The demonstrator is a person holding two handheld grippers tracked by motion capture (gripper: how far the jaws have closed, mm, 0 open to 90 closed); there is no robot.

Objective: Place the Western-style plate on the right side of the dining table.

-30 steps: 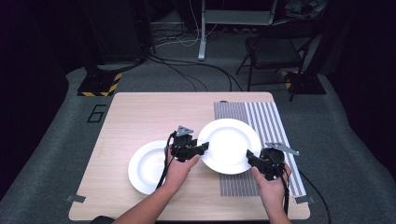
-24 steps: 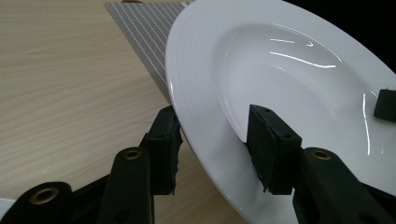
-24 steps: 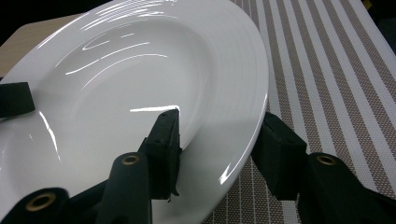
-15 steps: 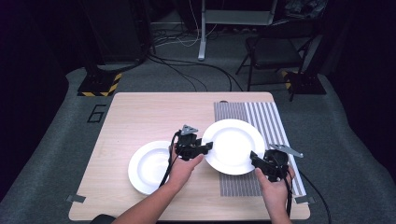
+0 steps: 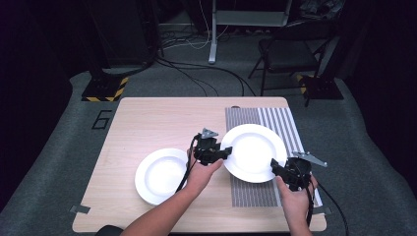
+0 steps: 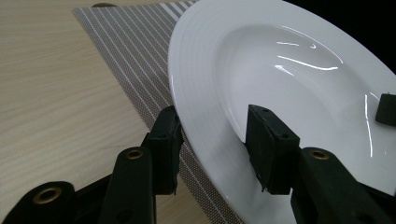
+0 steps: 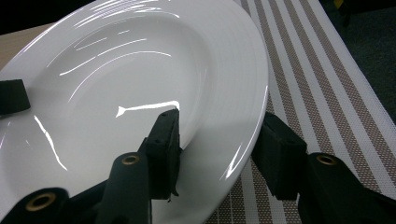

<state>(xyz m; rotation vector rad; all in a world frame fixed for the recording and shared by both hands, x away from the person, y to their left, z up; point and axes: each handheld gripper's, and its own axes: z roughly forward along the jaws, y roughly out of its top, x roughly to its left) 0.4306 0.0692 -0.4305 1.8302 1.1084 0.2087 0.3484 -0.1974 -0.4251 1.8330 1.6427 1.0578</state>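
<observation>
I have the plate (image 5: 254, 151) clamped by both tongs over the striped mat (image 5: 265, 191), left gripper (image 5: 223, 153) at nine o'clock, right gripper (image 5: 276, 169) at four.

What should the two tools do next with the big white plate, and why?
Probably lower the plate gently onto the striped mat. The left tool and the right tool each straddle an opposite edge of its rim, and both gripper views show it tilted above the mat, so it looks carried rather than resting. The other plate already lies flat on the table.
</observation>
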